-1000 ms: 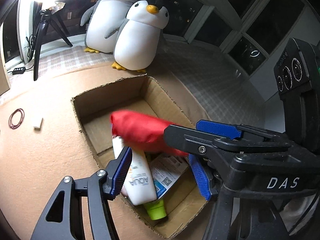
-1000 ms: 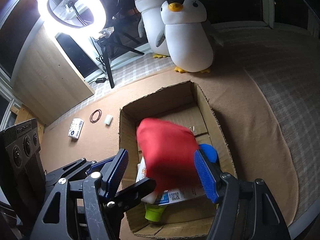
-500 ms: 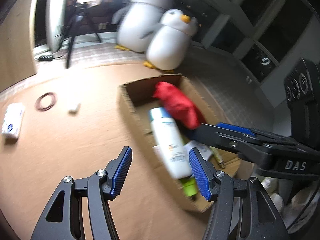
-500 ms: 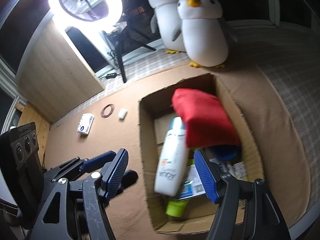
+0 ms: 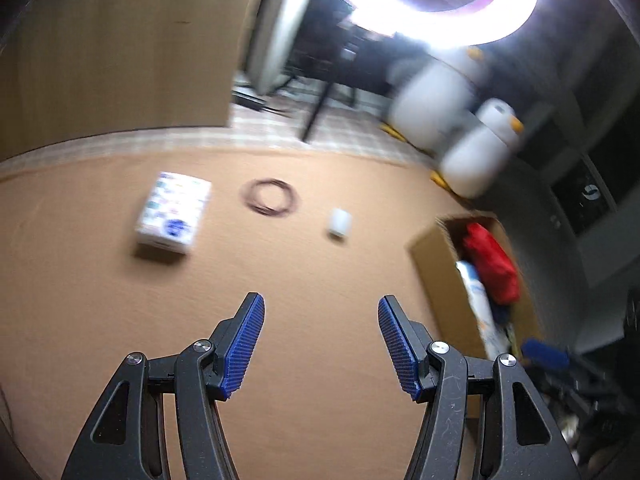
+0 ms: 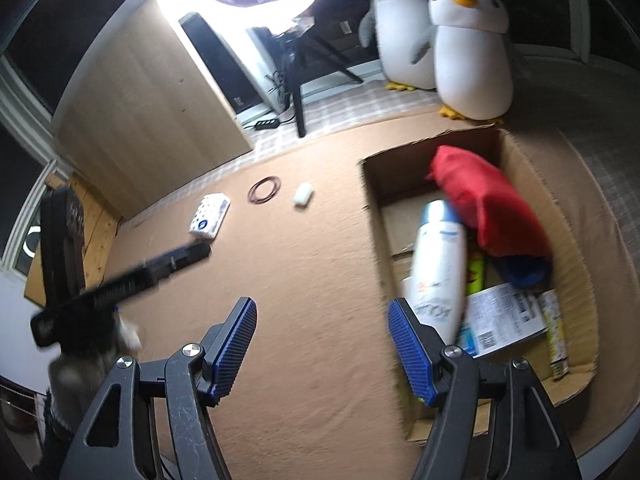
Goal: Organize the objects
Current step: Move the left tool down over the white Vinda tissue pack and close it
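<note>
Tan mat (image 6: 312,280) laid with a cardboard box (image 6: 568,232) at its right edge, red pouch (image 6: 488,204) and white bottle (image 6: 438,264) held inside, white packet (image 5: 174,212), band coil (image 5: 270,202) and small white roll (image 5: 340,222) left near the far edge, left gripper (image 5: 320,344) and right gripper (image 6: 322,350) both spread wide, nothing gripped.

Tall white plastic bottle (image 6: 438,264) lying in the brown cardboard box (image 6: 568,240): partly blurred lettering near its base reads "AQUA". Other printing too blurred to read.
</note>
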